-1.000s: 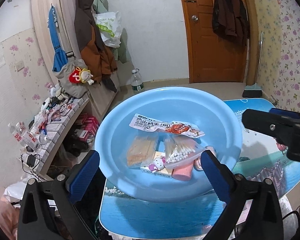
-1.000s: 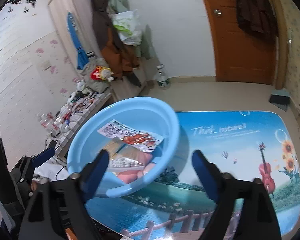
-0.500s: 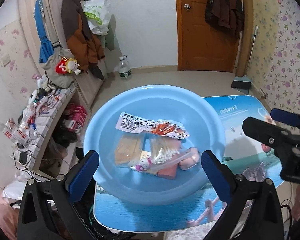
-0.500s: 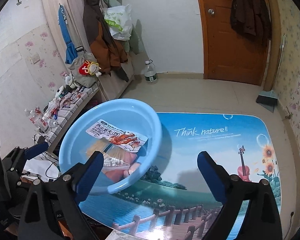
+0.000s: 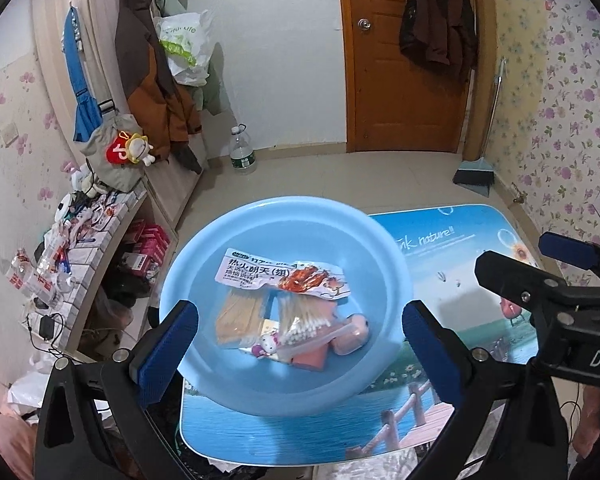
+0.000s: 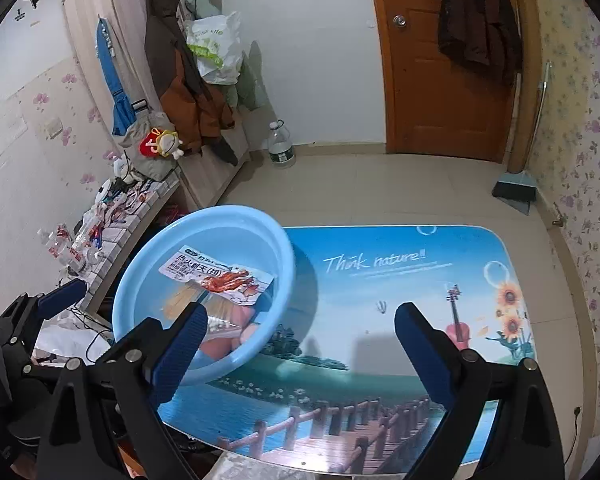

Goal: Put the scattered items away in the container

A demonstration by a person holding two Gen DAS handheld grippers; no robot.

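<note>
Basin: light blue, on table's left end.
Contents: snack pkt, cotton swabs, pink items, all inside basin.
L gripper: released, empty, above basin.
R gripper: released, empty, right of basin.

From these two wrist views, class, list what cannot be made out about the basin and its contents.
- Pink items, left wrist view: partly under the cotton swab bag; what they are is unclear.
- Basin near side, right wrist view: covered by the right gripper's finger.
- Snack packet small print: too small to read.
</note>
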